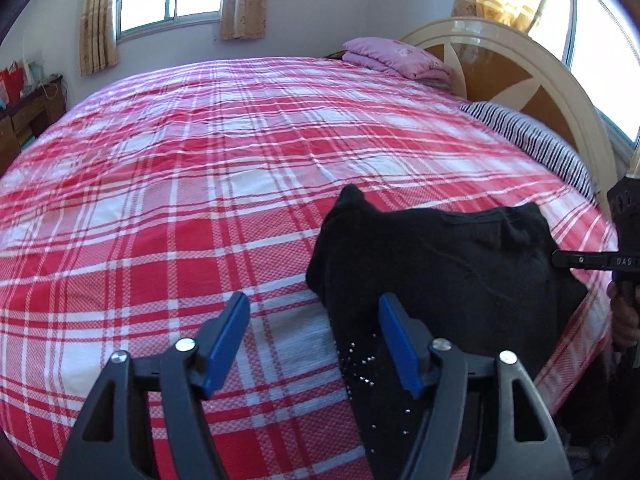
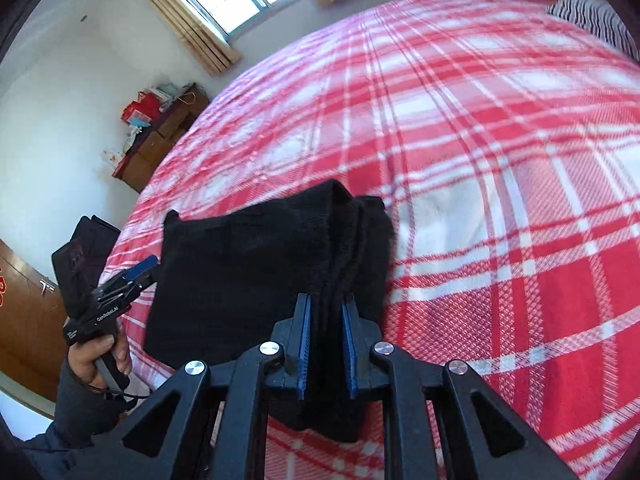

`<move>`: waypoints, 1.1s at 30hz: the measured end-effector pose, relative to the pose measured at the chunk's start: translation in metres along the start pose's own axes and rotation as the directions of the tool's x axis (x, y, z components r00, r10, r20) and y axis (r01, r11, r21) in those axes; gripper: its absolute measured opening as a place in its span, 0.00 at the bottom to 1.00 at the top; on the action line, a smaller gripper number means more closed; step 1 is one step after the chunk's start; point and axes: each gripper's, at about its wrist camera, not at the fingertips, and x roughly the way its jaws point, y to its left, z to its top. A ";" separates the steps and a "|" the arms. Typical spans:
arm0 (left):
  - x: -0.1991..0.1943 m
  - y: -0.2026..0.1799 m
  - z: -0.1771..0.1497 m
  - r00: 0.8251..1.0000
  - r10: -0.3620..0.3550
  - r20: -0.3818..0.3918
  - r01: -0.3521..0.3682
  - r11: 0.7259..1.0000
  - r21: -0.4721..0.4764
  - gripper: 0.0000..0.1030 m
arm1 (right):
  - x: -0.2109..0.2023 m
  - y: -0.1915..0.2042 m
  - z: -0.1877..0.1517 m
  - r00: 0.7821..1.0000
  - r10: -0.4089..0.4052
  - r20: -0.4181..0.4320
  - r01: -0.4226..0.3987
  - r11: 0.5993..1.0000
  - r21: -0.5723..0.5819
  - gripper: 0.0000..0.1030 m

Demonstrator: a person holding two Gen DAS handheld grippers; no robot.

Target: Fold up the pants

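Black pants [image 1: 440, 264] bunched on plaid bed [image 1: 200, 160], near edge. L view: left gripper [image 1: 314, 336] jaws wide apart, holding nothing; striped pillow [image 1: 532, 140], pink blanket [image 1: 396, 58] beyond. R view: right gripper [image 2: 325, 346] clamped on pants' folded edge; dresser [image 2: 160, 136] far left.

I see the pants [image 1: 440, 264] on the bed [image 1: 200, 184] near its edge — my left gripper [image 1: 312, 320] at their left side, my right gripper [image 2: 325, 320] clamped on a fold. Pillows [image 1: 394, 58] lie behind.
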 end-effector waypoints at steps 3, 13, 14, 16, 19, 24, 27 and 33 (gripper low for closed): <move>0.008 -0.004 -0.004 0.998 0.070 -0.007 -0.069 0.996 0.059 0.83 | -0.002 -0.005 0.001 1.000 0.023 0.001 -0.023 0.999 0.029 0.21; -0.010 0.010 0.001 0.991 0.101 0.087 -0.100 0.995 -0.014 0.92 | -0.031 0.055 0.014 0.986 -0.029 0.165 0.053 0.988 -0.147 0.50; -0.012 0.007 0.007 0.990 0.101 0.096 -0.102 0.995 0.001 0.93 | -0.023 0.065 0.017 0.988 -0.007 0.155 0.034 0.984 -0.174 0.51; -0.009 0.002 0.017 0.987 0.117 0.106 -0.120 0.992 0.024 0.94 | -0.008 0.074 0.020 0.989 0.008 0.147 0.020 0.982 -0.190 0.55; 0.007 -0.005 0.027 0.980 0.177 0.094 -0.184 0.980 0.078 0.95 | 0.018 0.070 0.028 0.987 -0.065 0.144 0.090 0.981 -0.173 0.58; 0.039 0.004 0.022 0.979 0.203 0.033 -0.205 0.974 0.095 1.00 | 0.037 0.038 0.031 0.996 -0.033 0.084 0.041 0.994 -0.103 0.58; 0.037 0.011 0.018 0.984 0.175 0.036 -0.177 0.983 0.044 1.00 | 0.035 0.035 0.032 0.997 -0.020 0.080 0.028 0.994 -0.102 0.58; 0.021 0.005 0.020 0.979 0.199 0.052 -0.201 0.978 0.052 1.00 | 0.009 0.044 0.020 0.988 -0.066 0.137 0.083 0.989 -0.120 0.58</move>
